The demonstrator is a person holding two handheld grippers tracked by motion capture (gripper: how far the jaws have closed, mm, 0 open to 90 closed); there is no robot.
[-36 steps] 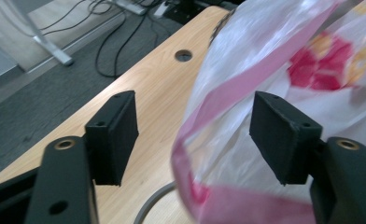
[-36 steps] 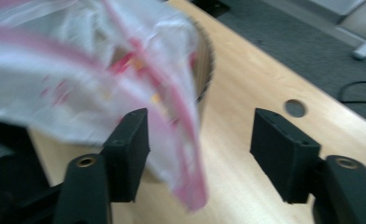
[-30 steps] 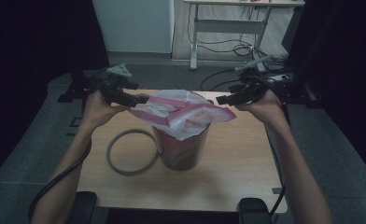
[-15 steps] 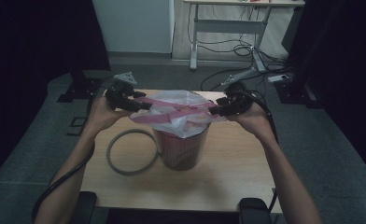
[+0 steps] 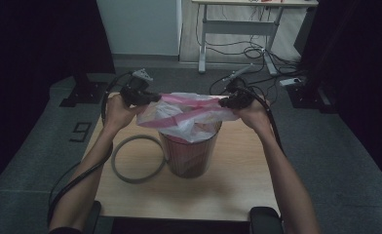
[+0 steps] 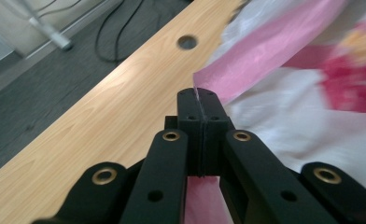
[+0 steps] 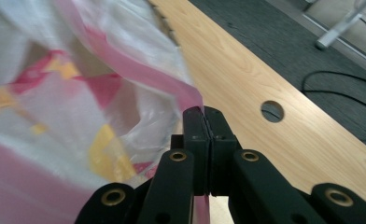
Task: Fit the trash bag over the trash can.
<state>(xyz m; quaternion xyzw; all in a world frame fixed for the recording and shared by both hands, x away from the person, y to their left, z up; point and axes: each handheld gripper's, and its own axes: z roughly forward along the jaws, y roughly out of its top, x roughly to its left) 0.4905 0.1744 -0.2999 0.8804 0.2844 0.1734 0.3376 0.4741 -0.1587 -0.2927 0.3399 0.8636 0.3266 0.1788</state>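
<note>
Two grippers hold one plastic bag (image 5: 186, 114) right now, one at each side of its pink top edge. The left gripper (image 5: 147, 97) is pinched tight on the pink band, and in the left gripper view its jaws are pressed together with the thin plastic (image 6: 246, 70) caught between them. The right gripper (image 5: 225, 102) is pinched tight on the other side, and the right gripper view shows the pink edge (image 7: 186, 95) squeezed between its jaws too. The bag hangs over the small bin (image 5: 189, 153), which stands in the middle of the wooden table (image 5: 238, 190), with a grey ring (image 5: 135, 158) lying flat on the table just beside it. The job in hand looks like fitting the bag into the bin. To do it well, both hands should pull apart gently so the top stays open and flat, then go down together so the edge folds over the bin's rim evenly. Pulling too hard could rip the thin plastic or tip the bin. A second ago the jaws stood open near the bag and the bag sat up puffy; they have just been closing, and now they grip it. Both hands have come lower, and the pink band is stretched into a straighter line between them.
</note>
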